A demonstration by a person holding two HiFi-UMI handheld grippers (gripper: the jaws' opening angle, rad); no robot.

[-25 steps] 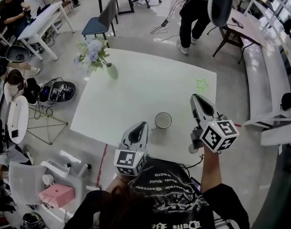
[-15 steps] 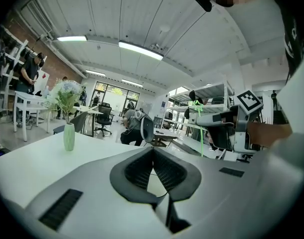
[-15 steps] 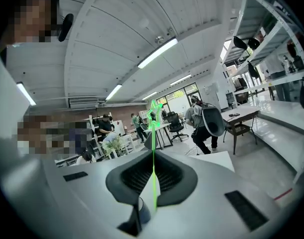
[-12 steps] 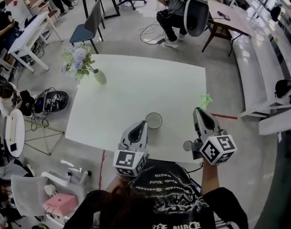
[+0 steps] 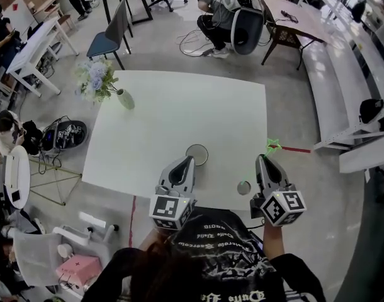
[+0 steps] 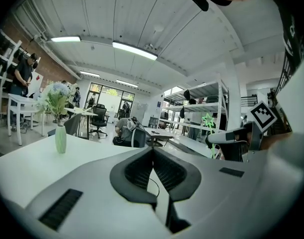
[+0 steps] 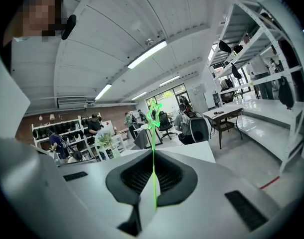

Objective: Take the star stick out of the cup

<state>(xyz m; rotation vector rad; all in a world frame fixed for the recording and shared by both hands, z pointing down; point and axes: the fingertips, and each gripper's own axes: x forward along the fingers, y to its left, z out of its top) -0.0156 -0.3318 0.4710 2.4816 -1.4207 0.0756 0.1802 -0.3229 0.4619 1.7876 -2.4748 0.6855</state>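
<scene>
The white cup stands near the front edge of the white table, with no stick in it. The green star stick is clear of the cup, out past the table's front right corner. My right gripper is shut on its thin stem; in the right gripper view the star rises straight up from between the closed jaws of the right gripper. My left gripper hovers just in front of the cup, shut and empty, its pads meeting. The left gripper view also catches the star at the right.
A vase of pale flowers stands at the table's far left corner. Chairs, desks and people fill the room beyond the table. A red floor line runs to the right of the table.
My right gripper has drawn back and rightwards with the star stick, from above the table to beyond its front right corner. The cup and left gripper have held their places.
</scene>
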